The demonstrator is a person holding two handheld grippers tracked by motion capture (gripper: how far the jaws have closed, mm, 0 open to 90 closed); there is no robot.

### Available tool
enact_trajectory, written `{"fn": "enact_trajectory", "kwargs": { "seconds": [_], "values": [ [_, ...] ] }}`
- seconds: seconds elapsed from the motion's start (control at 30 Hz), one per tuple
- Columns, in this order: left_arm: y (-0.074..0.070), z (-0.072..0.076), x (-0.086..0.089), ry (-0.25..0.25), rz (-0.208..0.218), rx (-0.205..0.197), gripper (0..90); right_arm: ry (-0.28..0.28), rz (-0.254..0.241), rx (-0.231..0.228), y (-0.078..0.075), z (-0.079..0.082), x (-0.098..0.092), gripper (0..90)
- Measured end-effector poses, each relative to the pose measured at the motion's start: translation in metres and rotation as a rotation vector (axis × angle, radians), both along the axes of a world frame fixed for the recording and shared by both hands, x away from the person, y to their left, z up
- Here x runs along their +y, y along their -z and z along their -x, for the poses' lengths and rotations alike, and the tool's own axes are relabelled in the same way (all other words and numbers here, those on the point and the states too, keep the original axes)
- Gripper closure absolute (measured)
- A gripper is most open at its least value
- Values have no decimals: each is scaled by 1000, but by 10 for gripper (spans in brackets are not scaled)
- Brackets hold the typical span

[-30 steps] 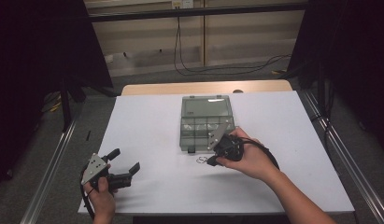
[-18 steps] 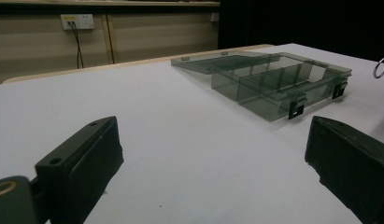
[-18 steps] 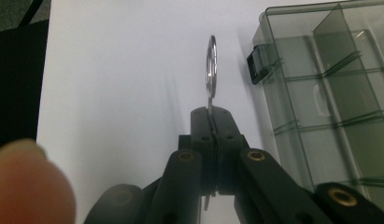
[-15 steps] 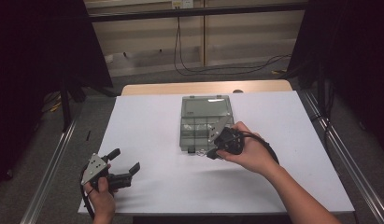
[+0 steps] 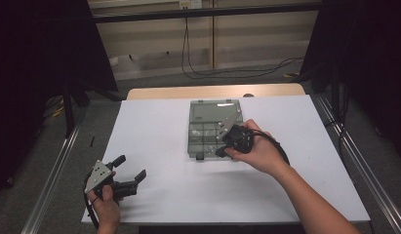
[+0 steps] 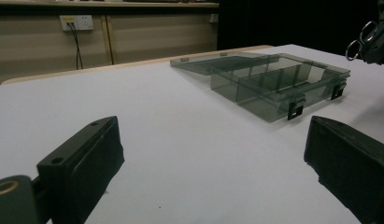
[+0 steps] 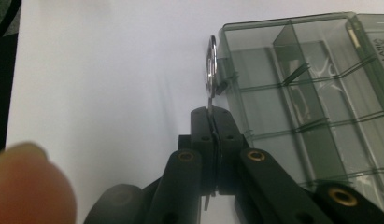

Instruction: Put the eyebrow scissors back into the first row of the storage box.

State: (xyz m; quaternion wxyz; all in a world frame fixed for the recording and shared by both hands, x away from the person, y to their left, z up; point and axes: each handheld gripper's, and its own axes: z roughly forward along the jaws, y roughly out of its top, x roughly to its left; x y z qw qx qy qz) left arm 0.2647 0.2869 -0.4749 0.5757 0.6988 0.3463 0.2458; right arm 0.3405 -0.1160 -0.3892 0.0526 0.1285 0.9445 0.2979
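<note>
Lifted right gripper (image 5: 221, 152), clamped on thin silver metal key rings (image 7: 211, 70), from white table (image 5: 154, 126) to smoky clear plastic compartment box (image 5: 208, 131); left gripper (image 5: 130, 168) spread, unmoved.

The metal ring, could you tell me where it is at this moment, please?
In the right gripper view the metal ring is pinched between the shut jaws of the right gripper, held beside the near corner of the open, clear compartment box on the white table.

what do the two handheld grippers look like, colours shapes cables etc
Both are black, with two chunky jaws on linkage arms with brass-coloured pivot pins. The left gripper carries a grey three-cornered plate on top. The right gripper trails a looping black cable. Both forearms are bare, no sleeves visible.
</note>
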Motion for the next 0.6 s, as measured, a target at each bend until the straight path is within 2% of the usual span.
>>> {"fn": "enact_trajectory", "kwargs": {
  "seconds": [0.2, 0.47, 0.6],
  "values": [
    [-1, 0, 2, -3, -21, 1, 43, 19, -3, -15, -2, -9, -1, 895],
    [-1, 1, 2, -15, -26, 7, 43, 45, 0, -31, 0, -21, -1, 894],
    [-2, 1, 2, -7, -32, -5, 39, 56, -4, -36, 0, -27, -1, 893]
  ]
}}
